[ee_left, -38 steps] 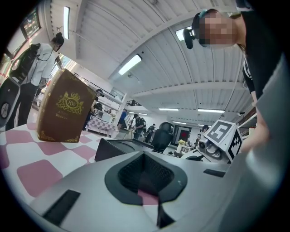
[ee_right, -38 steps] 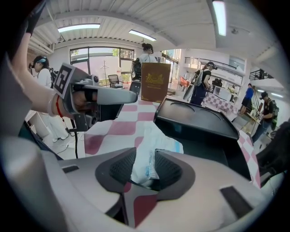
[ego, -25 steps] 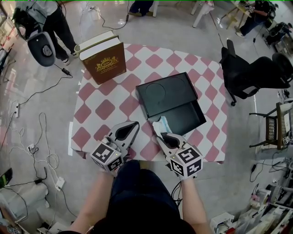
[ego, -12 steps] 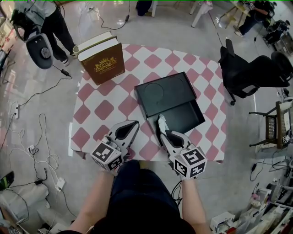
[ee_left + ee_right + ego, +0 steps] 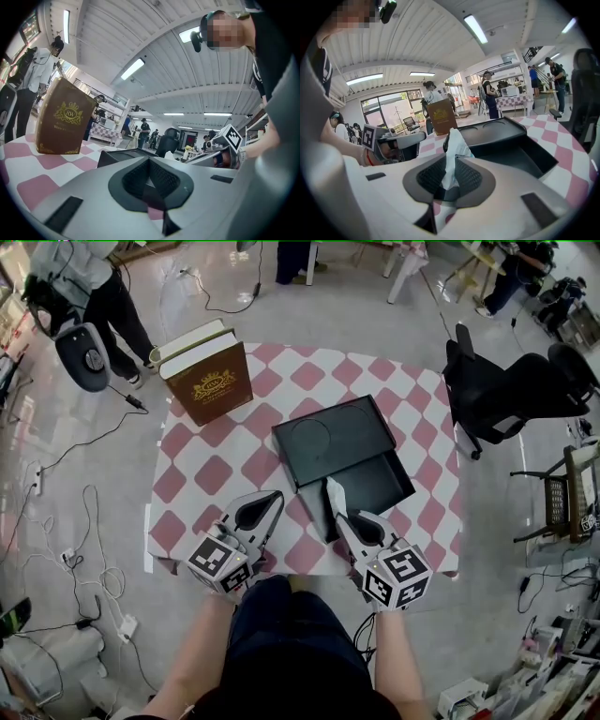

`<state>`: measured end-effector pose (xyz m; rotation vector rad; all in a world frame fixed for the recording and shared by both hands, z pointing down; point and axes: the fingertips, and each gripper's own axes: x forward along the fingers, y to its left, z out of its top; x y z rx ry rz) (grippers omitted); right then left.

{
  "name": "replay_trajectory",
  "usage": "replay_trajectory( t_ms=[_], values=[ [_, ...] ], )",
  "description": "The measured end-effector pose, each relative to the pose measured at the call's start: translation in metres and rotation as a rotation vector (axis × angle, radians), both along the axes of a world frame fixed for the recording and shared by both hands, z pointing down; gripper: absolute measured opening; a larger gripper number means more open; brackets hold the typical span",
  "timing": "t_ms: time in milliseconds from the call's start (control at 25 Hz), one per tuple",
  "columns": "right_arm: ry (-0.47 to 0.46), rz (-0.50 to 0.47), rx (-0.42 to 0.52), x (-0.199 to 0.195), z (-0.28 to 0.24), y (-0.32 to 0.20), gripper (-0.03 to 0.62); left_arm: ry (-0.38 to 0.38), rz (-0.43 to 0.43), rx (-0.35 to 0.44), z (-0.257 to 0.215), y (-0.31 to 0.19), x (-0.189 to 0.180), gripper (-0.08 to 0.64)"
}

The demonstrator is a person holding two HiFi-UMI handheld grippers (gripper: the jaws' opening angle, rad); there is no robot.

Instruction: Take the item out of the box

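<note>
White item (image 5: 452,154): thin, limp, packet-like; pinched low between the pads, most of it standing up past the tips, just above the near left corner of the box.
Right gripper (image 5: 339,519): clamped on the white item, nose tilted down toward the table.
Black box (image 5: 377,486): open on the checked cloth (image 5: 216,470), its lid (image 5: 333,437) askew over the far half; nothing else shows in the near half.
Left gripper (image 5: 274,497): jaws together, nothing in them, parked by the near table edge, apart from the box.
Step in hand: the lift-out, by my reading nearly done.
Doing it well: hold the squeeze steady, since the grip is on one edge of a floppy thing. Raise it clear of the wall before swinging sideways, then set it on bare cloth.
Watch for: the loose end catching the rim, or slipping from the pads.
</note>
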<state>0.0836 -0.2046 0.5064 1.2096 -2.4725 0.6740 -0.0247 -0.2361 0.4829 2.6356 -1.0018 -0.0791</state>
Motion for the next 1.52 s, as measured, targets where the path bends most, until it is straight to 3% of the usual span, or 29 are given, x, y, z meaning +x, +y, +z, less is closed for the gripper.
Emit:
replay_trajectory(
  t_ms=[1520],
  values=[
    [-0.098,0.021,0.17,0.011,-0.071,0.002,0.061,-0.004,-0.045,0.102,-0.05,0.011,-0.002,0.005]
  ],
)
